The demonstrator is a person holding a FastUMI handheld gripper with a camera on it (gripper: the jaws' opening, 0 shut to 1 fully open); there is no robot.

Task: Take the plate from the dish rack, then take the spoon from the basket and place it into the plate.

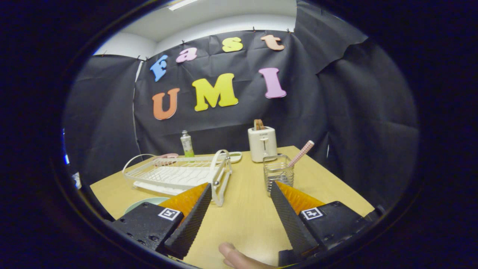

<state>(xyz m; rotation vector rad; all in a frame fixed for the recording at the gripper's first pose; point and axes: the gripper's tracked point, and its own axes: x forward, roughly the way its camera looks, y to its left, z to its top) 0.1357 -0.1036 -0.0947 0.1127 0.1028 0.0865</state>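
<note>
Wooden table point(246, 220): carries all items listed below; positions given relative to the dish rack.

Dish rack point(179, 173): white wire, resting flat on the table, ahead of the gripper's left finger. No plate standing in its slots.

Toaster point(262, 143): cream, upright, to the right of the dish rack and farther back, near the booth wall.

Plate point(143, 203): pale green, flat on the table just in front of the dish rack's near left corner, partly hidden behind the gripper body.

Basket point(278, 173): wire mesh, upright, to the right of the dish rack, just beyond the right finger.

Spoon point(301, 153): checked pink handle leaning out of the basket, tilted away from the dish rack. Bowl end hidden inside.

Bottle point(186, 144): small, green and white, upright behind the dish rack.

Gripper point(239, 192): fingers spread wide, nothing between them, above bare table in front of the dish rack's right end.

Fingertip point(233, 254): person's, on the near side of the gripper.
</note>
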